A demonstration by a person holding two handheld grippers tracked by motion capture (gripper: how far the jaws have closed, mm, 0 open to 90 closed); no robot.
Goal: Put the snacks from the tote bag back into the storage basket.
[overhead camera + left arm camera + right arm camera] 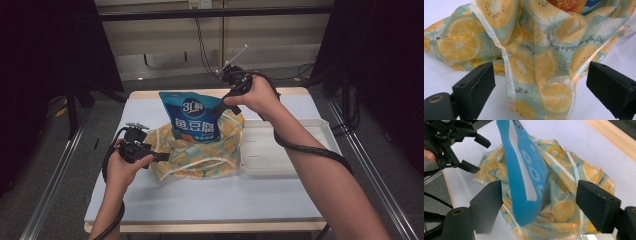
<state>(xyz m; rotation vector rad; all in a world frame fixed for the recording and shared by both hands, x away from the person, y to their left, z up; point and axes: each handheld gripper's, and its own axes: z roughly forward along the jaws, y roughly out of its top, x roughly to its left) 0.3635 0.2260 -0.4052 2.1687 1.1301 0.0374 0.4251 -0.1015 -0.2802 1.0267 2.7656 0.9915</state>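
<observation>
At mid-worktop, the blue pouch stands in the fruit-print bag, flanked by the wide-open left gripper and the wide-open right gripper for bagging.

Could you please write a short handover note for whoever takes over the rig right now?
Left gripper: jaws open, at the near-left edge of the citrus-print bag, gripping nothing.
Right gripper: jaws open either side of the blue snack pouch, not clamped.
The pouch stands upright, its lower part in the bag's mouth, its top sticking out.
The white tray sits right of the bag.
Done: pouch partly in.
Left: probably seat the pouch fully and tidy the bag.
</observation>
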